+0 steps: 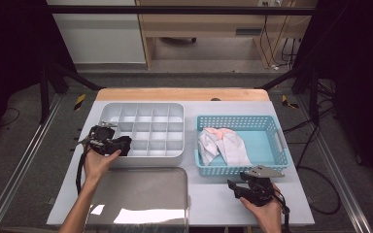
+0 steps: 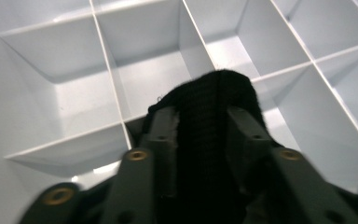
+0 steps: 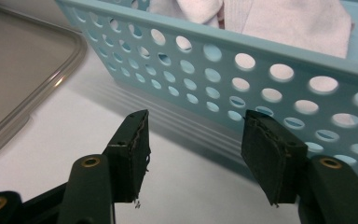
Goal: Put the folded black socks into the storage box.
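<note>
— Two grippers checked. Left gripper (image 1: 122, 144)?
— Jaws clamped on a black sock (image 2: 214, 140), held over the white divided tray (image 1: 148, 158) at its near left compartments.
— Right gripper (image 3: 193, 154)?
— Jaws apart, holding nothing, just before the blue basket (image 3: 242, 74).

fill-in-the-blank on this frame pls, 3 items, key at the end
1. The left gripper is shut on a rolled black knit sock above the white ____ organiser tray.
2. The right gripper has its jaws ____, beside the blue perforated plastic basket.
3. That basket holds pale ____.

Missing words: compartment; open; socks
</note>
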The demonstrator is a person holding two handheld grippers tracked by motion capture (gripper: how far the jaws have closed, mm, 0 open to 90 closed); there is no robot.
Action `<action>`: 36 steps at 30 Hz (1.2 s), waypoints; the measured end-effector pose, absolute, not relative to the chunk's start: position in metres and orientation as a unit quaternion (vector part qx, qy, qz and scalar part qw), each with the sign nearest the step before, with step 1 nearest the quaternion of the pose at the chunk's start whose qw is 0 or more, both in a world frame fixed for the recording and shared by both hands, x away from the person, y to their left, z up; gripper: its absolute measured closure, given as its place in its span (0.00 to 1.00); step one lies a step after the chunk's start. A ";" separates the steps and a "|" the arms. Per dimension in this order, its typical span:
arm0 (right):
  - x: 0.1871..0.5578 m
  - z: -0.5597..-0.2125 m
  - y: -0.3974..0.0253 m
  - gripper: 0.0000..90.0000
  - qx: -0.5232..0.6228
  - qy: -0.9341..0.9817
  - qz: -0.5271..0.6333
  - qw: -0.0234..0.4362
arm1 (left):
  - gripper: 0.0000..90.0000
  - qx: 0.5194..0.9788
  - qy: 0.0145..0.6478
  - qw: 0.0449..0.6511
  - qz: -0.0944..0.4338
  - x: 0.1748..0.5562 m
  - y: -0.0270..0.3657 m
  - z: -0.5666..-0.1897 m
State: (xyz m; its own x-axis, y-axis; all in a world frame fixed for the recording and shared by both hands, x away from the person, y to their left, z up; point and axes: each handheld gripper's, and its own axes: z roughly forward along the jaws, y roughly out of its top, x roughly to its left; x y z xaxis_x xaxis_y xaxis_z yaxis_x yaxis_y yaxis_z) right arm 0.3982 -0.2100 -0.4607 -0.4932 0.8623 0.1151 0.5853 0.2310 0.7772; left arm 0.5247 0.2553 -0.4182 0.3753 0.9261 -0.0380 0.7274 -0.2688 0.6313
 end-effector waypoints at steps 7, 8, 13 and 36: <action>0.398 -0.461 -0.210 0.47 0.474 0.764 0.402 0.173 | 0.85 0.796 0.522 0.249 0.178 0.524 0.249 -0.422; 0.398 -0.461 -0.210 0.47 0.473 0.765 0.401 0.173 | 0.85 0.797 0.523 0.245 0.176 0.525 0.248 -0.421; 0.399 -0.462 -0.209 0.47 0.472 0.766 0.401 0.171 | 0.84 0.799 0.524 0.239 0.169 0.526 0.248 -0.421; 0.393 -0.453 -0.217 0.41 0.477 0.739 0.440 0.181 | 0.37 0.714 0.512 0.418 0.230 0.462 0.273 -0.396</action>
State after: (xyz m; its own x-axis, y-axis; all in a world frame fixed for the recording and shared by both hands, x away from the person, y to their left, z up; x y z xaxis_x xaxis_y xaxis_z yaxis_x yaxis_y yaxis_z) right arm 0.3926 -0.2167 -0.4528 -0.4802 0.8638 0.1526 0.5454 0.1578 0.8232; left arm 0.4619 0.2728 -0.3965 0.3709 0.9233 -0.0999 0.5388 -0.1263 0.8329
